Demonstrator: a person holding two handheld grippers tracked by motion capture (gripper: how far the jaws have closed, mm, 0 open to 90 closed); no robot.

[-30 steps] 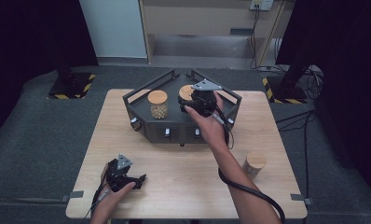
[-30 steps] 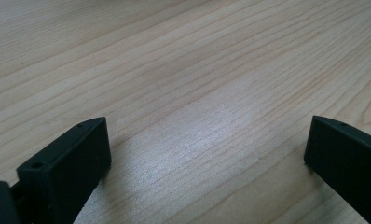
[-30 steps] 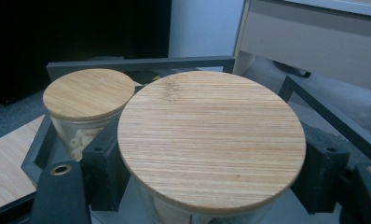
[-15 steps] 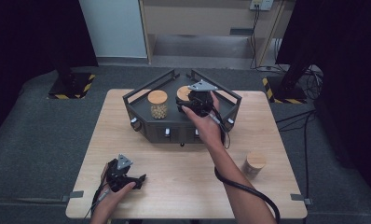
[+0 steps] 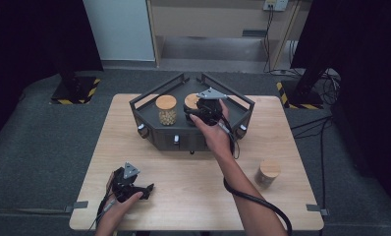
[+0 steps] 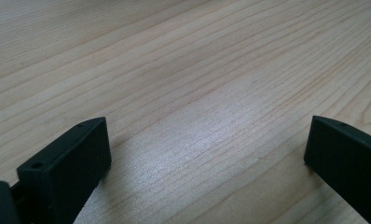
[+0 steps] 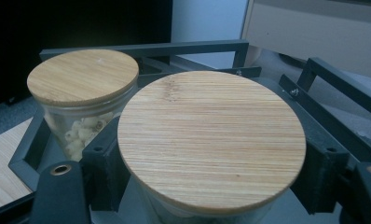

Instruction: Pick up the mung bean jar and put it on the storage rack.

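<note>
Pale wood worktop [image 5: 193, 182], dark room behind. My right claw [image 7: 211, 186] pinching bamboo-lidded jar [image 7: 211, 140] over black tray [image 5: 149, 105], right of pasta jar [image 5: 166, 109]. Judging placement step; next lower, spread jaws. Left claw [image 6: 207, 149] spread, idle near-left.

No readable text, labels, brands or numbers anywhere. Only marking: yellow-black hazard stripes on the stand bases [image 5: 75, 91] on the floor, upper left and upper right of the high view.
</note>
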